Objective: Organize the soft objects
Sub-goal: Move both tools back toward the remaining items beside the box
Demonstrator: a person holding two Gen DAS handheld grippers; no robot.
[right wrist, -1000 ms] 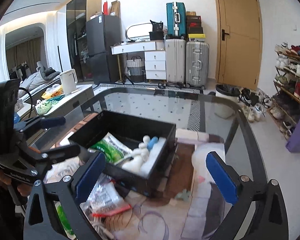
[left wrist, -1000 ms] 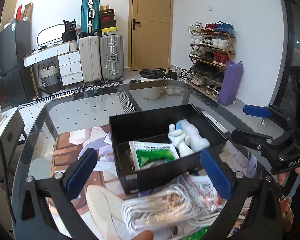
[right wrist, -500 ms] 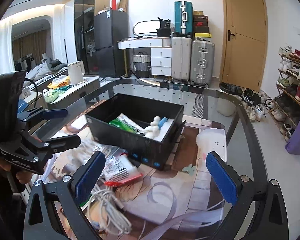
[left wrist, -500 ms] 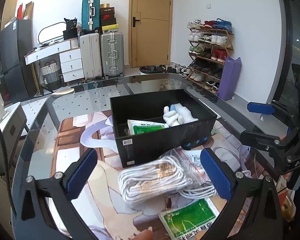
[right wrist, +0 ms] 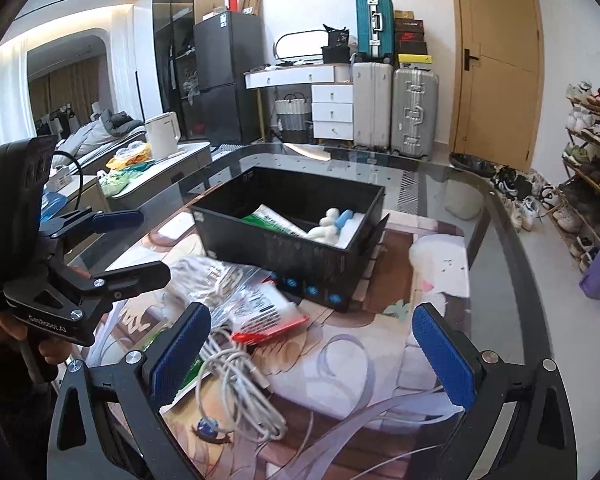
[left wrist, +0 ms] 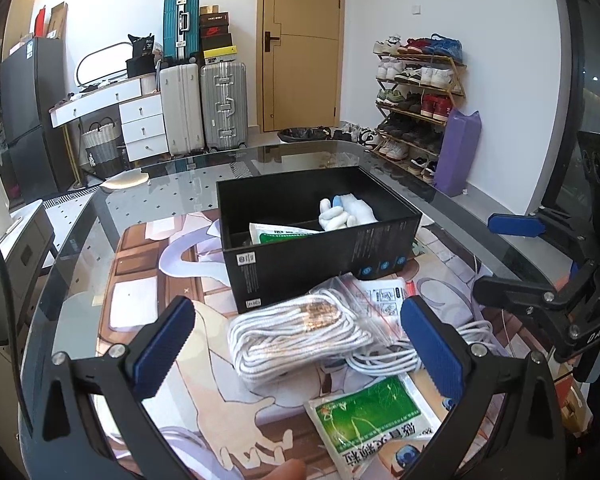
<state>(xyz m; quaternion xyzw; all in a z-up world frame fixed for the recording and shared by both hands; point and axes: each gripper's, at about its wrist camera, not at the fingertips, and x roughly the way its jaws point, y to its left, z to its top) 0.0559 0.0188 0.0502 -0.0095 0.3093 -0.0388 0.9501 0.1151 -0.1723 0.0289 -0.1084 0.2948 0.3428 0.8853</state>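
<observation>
A black box (left wrist: 320, 258) (right wrist: 288, 248) stands on the glass table and holds white gloves (left wrist: 342, 210) (right wrist: 328, 226) and a green packet (left wrist: 280, 236) (right wrist: 272, 220). In front of it lie a clear bag of white rope (left wrist: 296, 338) (right wrist: 220, 280), a loose white cable (left wrist: 396, 358) (right wrist: 236, 384), a bag with a red strip (right wrist: 266, 318) and a second green packet (left wrist: 374, 420). My left gripper (left wrist: 298, 350) hangs open above the rope bag. My right gripper (right wrist: 312, 354) is open above the mat, to the right of the cable. Both are empty.
A printed mat (left wrist: 148, 312) (right wrist: 384, 344) covers the glass table (left wrist: 148, 196). Beyond the table are suitcases (left wrist: 202, 108), a white dresser (right wrist: 328, 108), a shoe rack (left wrist: 418, 100) and a purple mat bag (left wrist: 458, 152). A kettle (right wrist: 162, 134) stands on a side cabinet at left.
Both grippers have drawn back from the box toward the near table edge, bringing the rope bag, cable and second green packet into view. Both stay open and empty.
</observation>
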